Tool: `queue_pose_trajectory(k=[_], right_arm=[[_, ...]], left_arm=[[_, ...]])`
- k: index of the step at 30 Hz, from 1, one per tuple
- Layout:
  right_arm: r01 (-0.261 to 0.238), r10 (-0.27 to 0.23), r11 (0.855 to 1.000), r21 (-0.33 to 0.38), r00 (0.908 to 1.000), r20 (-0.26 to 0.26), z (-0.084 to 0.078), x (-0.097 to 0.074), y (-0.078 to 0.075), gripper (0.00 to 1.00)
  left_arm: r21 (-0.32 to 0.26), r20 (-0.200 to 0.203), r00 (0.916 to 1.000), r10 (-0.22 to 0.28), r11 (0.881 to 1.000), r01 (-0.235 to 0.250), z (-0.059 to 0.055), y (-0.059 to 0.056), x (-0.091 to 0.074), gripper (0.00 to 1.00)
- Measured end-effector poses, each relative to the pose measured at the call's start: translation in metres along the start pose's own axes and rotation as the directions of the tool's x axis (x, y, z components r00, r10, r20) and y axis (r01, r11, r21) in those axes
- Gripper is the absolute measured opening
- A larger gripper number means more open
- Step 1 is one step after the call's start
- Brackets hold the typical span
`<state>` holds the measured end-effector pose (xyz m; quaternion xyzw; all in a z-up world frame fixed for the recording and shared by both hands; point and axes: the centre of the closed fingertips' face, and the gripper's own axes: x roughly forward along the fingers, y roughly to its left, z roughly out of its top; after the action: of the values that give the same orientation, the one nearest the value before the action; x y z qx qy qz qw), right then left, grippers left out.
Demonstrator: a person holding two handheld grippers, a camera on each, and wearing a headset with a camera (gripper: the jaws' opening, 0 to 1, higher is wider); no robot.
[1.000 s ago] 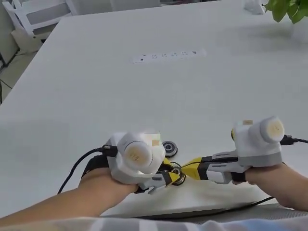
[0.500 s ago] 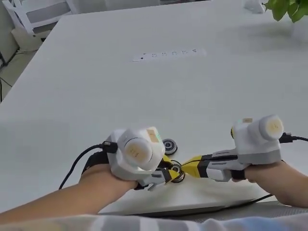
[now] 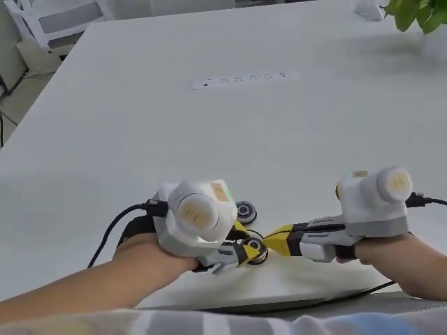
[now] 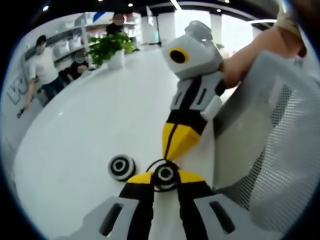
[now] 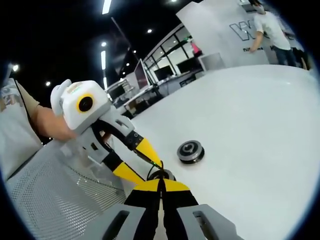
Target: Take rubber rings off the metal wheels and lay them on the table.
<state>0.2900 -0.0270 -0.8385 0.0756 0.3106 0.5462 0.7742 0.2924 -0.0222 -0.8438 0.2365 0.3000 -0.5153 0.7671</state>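
A small metal wheel (image 3: 255, 249) with a black rubber ring is held just above the table's near edge. My left gripper (image 3: 247, 250) is shut on it, and in the left gripper view its yellow tips (image 4: 165, 176) clamp the wheel (image 4: 165, 173) from both sides. My right gripper (image 3: 269, 245) meets the wheel from the right. Its jaws (image 5: 161, 184) are shut, pinching a thin black loop of the rubber ring (image 5: 154, 169) at the wheel's rim. A second wheel (image 3: 245, 211) with its ring on lies flat on the table just beyond, and is seen as wheel (image 4: 122, 167) and wheel (image 5: 190, 151).
A white mesh sheet (image 3: 293, 283) lies along the near table edge under the grippers. A socket strip (image 3: 241, 79) is set into the table's middle. A plant (image 3: 415, 12) stands at the far right corner, a white chair (image 3: 49, 21) at the far left.
The left gripper has rolled slightly in the hand. Both grippers stay together at the held wheel, and the wheel on the table has not moved.
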Motion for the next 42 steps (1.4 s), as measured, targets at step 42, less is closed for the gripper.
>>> queue_pose_trajectory(k=[42], right_arm=[[-0.018, 0.018, 1.000, 0.018, 0.9998, 0.012, 0.005, -0.005, 0.008, 0.00]], left_arm=[[-0.079, 0.087, 0.9962, 0.000, 0.997, 0.007, 0.006, -0.011, -0.053, 0.55]])
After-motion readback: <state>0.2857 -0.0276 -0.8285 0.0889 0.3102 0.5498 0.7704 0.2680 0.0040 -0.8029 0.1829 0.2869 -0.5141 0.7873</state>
